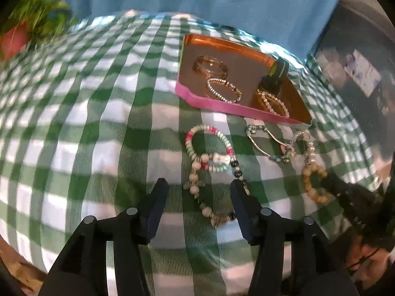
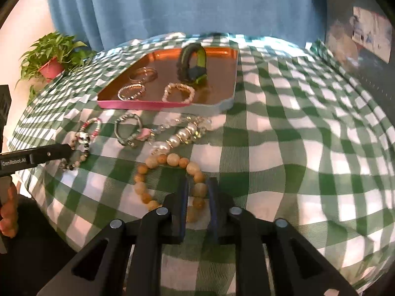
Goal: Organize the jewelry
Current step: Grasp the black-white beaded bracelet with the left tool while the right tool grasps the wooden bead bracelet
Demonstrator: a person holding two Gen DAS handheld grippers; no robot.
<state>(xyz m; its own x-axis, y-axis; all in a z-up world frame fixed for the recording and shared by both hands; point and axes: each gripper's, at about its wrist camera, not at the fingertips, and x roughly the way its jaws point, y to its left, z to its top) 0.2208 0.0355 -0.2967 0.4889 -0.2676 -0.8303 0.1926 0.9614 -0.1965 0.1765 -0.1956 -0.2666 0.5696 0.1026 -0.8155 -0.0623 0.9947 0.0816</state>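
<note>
Jewelry is lying on the checked cloth (image 2: 284, 135) near the tray (image 2: 163, 104). Right gripper (image 2: 196, 197) is pinching the tan bead bracelet (image 2: 172, 159); it's light, floppy. Left gripper (image 1: 197, 197) is spread wide.

Probably a home: gingham tablecloth (image 2: 284, 123), blue curtain (image 2: 185, 5) and potted plant (image 2: 53, 56).

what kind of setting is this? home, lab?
Looks like a staged home-style tabletop, though I can't be sure: a green checked tablecloth, a blue curtain behind it, a potted plant at the table's far left, and a tray with bracelets.
</note>
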